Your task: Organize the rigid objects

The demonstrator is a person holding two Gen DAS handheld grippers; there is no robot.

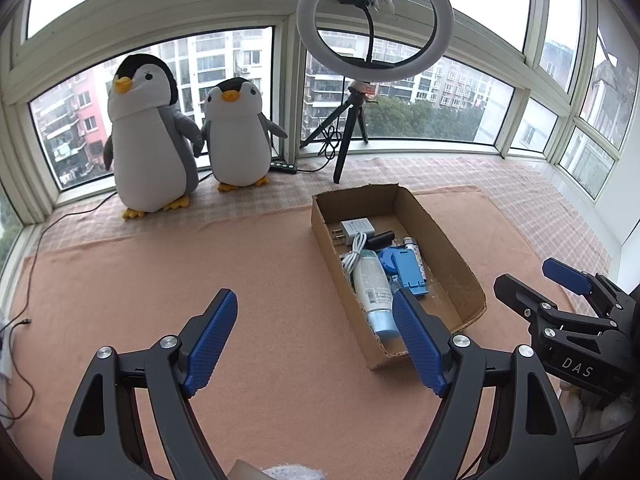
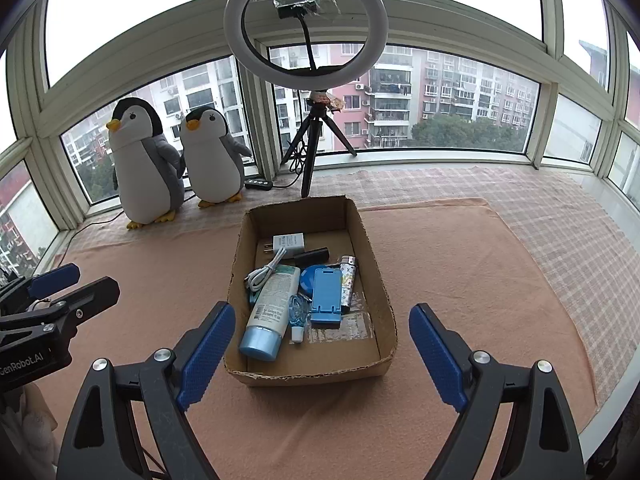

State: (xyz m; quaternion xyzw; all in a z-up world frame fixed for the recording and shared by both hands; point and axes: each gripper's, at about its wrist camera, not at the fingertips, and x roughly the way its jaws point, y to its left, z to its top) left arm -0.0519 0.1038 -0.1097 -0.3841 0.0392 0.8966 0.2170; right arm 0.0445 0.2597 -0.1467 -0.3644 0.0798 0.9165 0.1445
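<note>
A shallow cardboard box (image 2: pixel 372 256) (image 1: pixel 448 240) lies on the peach cloth and holds several items: a white tube with a blue cap (image 2: pixel 272 304) (image 1: pixel 374 288), a blue phone stand (image 2: pixel 326 296) (image 1: pixel 408 270), a white charger (image 2: pixel 289 243) (image 1: pixel 356 227), a white cable (image 2: pixel 266 270), a black stick (image 2: pixel 314 256), a patterned lighter (image 2: pixel 347 278) and a small blue bottle (image 2: pixel 298 314). My right gripper (image 2: pixel 322 356) hangs open just in front of the box, nothing between its fingers. My left gripper (image 1: pixel 316 340) is open and empty, left of the box's near corner.
Two plush penguins (image 1: pixel 152 136) (image 1: pixel 236 132) stand at the window on a checked cloth. A ring light on a black tripod (image 2: pixel 310 148) stands behind the box, its cable and remote (image 2: pixel 259 184) beside it. Loose wires (image 1: pixel 24 320) trail along the left edge.
</note>
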